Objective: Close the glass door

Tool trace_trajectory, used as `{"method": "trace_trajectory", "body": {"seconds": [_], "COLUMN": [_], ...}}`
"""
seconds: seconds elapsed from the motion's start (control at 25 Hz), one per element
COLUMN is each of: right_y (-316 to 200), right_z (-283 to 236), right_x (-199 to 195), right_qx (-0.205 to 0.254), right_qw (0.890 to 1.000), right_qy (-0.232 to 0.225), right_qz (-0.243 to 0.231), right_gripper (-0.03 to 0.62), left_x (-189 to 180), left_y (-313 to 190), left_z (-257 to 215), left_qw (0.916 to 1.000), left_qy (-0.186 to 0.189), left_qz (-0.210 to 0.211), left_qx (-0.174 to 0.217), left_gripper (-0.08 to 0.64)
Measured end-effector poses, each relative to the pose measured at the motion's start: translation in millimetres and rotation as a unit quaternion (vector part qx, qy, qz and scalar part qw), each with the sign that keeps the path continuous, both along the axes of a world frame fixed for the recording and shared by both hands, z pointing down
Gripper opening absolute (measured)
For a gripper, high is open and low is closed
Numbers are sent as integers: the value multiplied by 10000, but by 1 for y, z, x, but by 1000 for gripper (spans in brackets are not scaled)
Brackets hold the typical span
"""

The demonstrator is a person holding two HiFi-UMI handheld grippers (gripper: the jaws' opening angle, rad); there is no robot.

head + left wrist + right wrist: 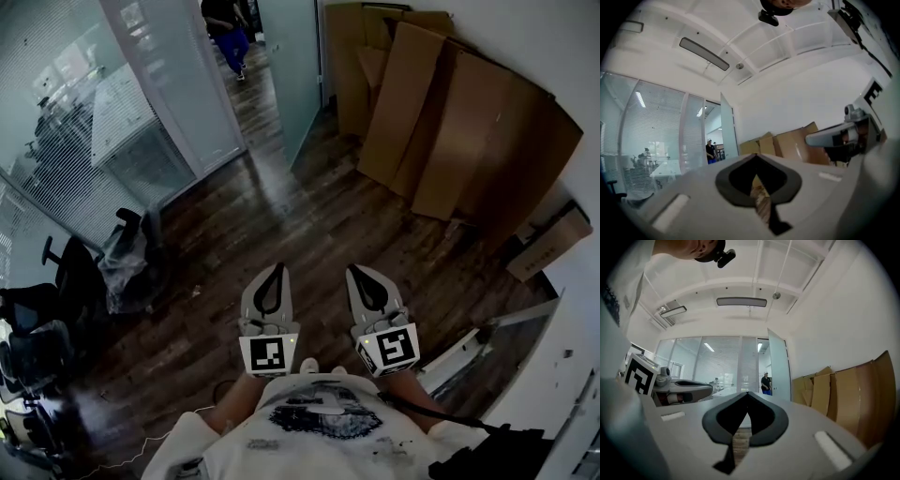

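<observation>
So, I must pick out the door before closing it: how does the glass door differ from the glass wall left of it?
The glass door stands swung open into the room; the glass wall runs in line with the doorway. The glass door looks plain and frosted; the glass wall shows horizontal blinds. Cardboard sheets lean near the glass door; office chairs stand by the glass wall. Both are tall, pale glass panels.

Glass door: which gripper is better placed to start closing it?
Left, narrowly. The glass door stands open ahead, its near edge more in line with the left gripper than the right gripper. Both are shut, empty and well short of it.
</observation>
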State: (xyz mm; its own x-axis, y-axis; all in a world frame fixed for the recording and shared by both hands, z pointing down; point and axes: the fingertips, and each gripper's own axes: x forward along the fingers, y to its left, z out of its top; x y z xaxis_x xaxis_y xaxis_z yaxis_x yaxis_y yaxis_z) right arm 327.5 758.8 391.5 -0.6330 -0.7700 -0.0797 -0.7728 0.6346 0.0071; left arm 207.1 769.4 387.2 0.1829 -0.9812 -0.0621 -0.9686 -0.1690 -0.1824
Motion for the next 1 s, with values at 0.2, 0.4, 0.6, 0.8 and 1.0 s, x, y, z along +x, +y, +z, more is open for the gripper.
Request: {"method": "trace_trajectory", "body": {"seconds": [0.2,0.4,0.6,0.8,1.0], "right_y": [0,2,7,7,8], "right_z": [4,10,14,18,21], "right_x": [-4,-8,-21,-27,-33], "right_qx": [-100,-208,-231,-366,-376], "right_qw": [9997,9993,9991,9980,9973], "right_qy": [-72,-44,12,70,134], "right_qz": [187,293,367,510,622], "right_gripper": [8,8,8,7,6], "left_x": [-8,-15,-31,-38,-44], "left_y": [1,2,3,2,2], "left_z": [9,15,23,29,29], "left_qw": [10000,9999,9999,9998,9997], "left_qy": [-19,-27,-43,-32,-44], "left_qz": [84,122,111,139,224], "left_qx": [-39,-33,6,-109,-72], "left_gripper": [3,3,3,2,2]}}
